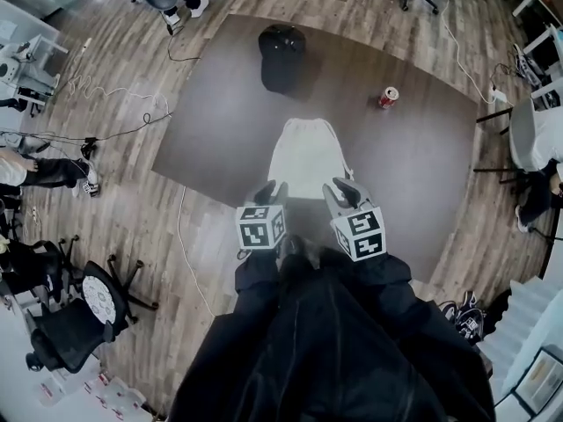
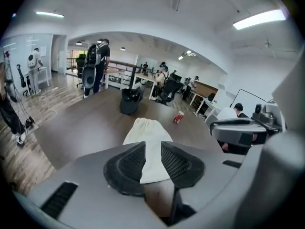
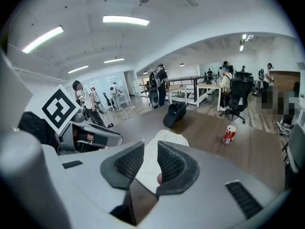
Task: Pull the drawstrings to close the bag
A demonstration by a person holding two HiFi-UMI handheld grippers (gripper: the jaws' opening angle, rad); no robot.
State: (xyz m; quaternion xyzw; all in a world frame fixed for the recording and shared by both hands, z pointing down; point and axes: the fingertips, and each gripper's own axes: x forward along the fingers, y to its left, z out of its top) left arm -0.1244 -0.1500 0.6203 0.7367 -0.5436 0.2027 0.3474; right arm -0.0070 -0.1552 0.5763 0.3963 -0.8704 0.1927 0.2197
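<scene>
Both tongs spread, nothing pinched. Left tongs sit at the near-left corner of the white drawstring bag and right tongs at the near-right corner, side by side with the marker cubes toward the camera. Can't tell from the head view whether the tips touch the cloth. Left gripper view: left tongs have a clear gap between the ribbed pads, and the bag shows through it, lying beyond them, not clamped. Right gripper view is the same: right tongs have the pads apart, with the bag visible in the gap and past it. The bag lies flat on the dark brown surface, long axis running away from the person, far end gathered and narrower, near end wider. Drawstrings can't be made out in any view. Beyond the bag, well apart from it, is a black item, cap or bag, can't tell which. A red can stands upright to the far right of the bag. Wood floor all round the surface, with office chairs and people at the edges.
</scene>
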